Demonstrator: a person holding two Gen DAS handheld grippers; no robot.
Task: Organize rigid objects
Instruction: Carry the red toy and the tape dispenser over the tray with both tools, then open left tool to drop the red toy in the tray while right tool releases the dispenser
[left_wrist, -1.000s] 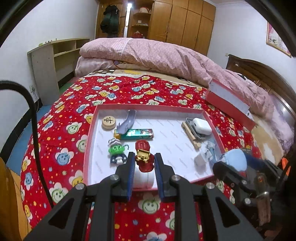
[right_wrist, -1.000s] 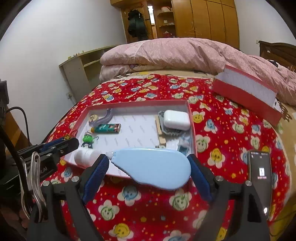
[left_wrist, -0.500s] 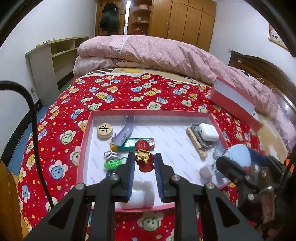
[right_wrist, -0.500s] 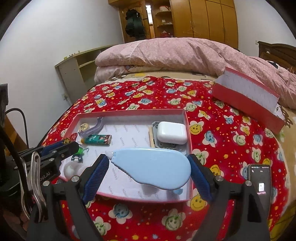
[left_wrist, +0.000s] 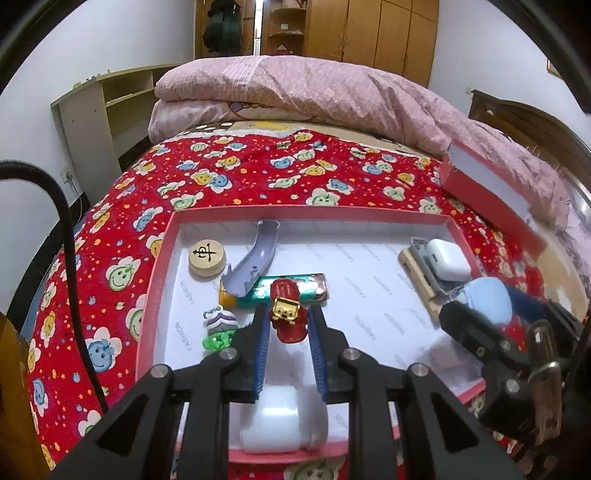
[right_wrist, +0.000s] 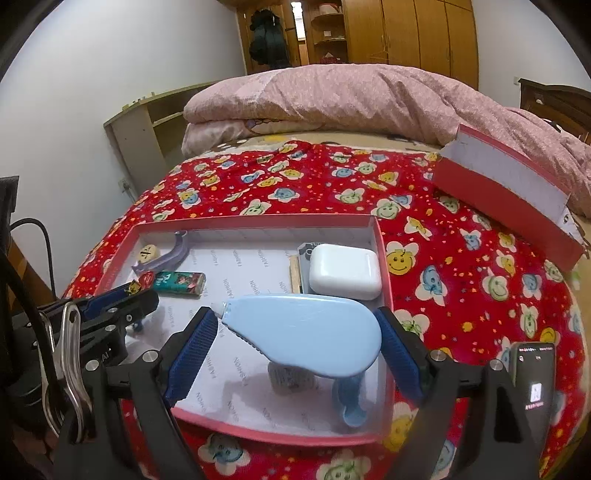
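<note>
**Both grippers loaded above the red tray**

Spreading across most of both views, the red flowered bedspread (left_wrist: 258, 173) carries a shallow red tray (left_wrist: 310, 216) with a white floor. A pink quilt (right_wrist: 351, 96) is heaped at the far end, and a red box lid (right_wrist: 509, 192) leans tilted at the right, well apart from the tray.

The right gripper (right_wrist: 295, 332) is clamped across a pale blue correction-tape dispenser (right_wrist: 306, 330), which hangs above the tray's near right part. The left gripper (left_wrist: 286, 325) is closed narrowly on a small red and gold toy (left_wrist: 286, 310), held over the tray's near left part.

Inside the tray, a white earbud case (right_wrist: 345, 271) rests on a grey item in the far right corner, a wooden strip just beside it. A green tube (left_wrist: 295, 291) lies mid-left, touching a curved grey piece (left_wrist: 255, 264). A round wooden game piece (left_wrist: 207, 254) sits near the far left corner, a green figure (left_wrist: 219, 330) near the left wall. A white roll (left_wrist: 284, 421) shows below the left fingers. A phone (right_wrist: 532, 373) lies on the bedspread outside the tray, at the right.
</note>
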